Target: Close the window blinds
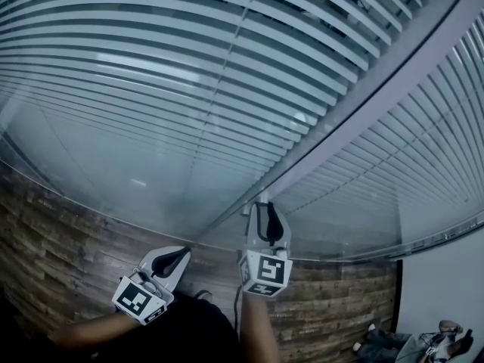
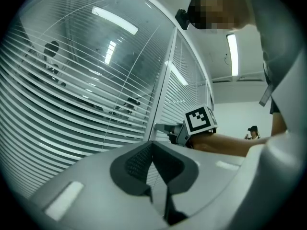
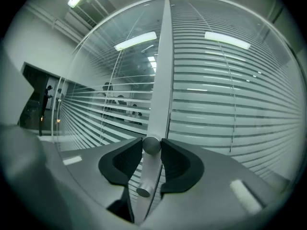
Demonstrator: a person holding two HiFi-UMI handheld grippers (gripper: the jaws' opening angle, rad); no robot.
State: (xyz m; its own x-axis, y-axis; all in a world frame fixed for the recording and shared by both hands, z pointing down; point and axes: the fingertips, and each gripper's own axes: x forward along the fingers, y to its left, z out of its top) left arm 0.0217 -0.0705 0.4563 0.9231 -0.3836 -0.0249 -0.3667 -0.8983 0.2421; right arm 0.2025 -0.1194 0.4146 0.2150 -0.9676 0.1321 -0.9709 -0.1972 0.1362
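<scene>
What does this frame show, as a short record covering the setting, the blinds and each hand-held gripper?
setting: glass wall with blinds behind the panes, split by a frame post
blinds: slats partly open, room visible through them
right hand-held gripper: closed on a round knob on the post
left hand-held gripper: shut, empty, held away from the glass
second knob: lower on the post, untouched

White horizontal window blinds (image 1: 189, 89), slats tilted partly open, small round metal knob (image 3: 151, 145) on upright frame (image 3: 162, 71).
</scene>
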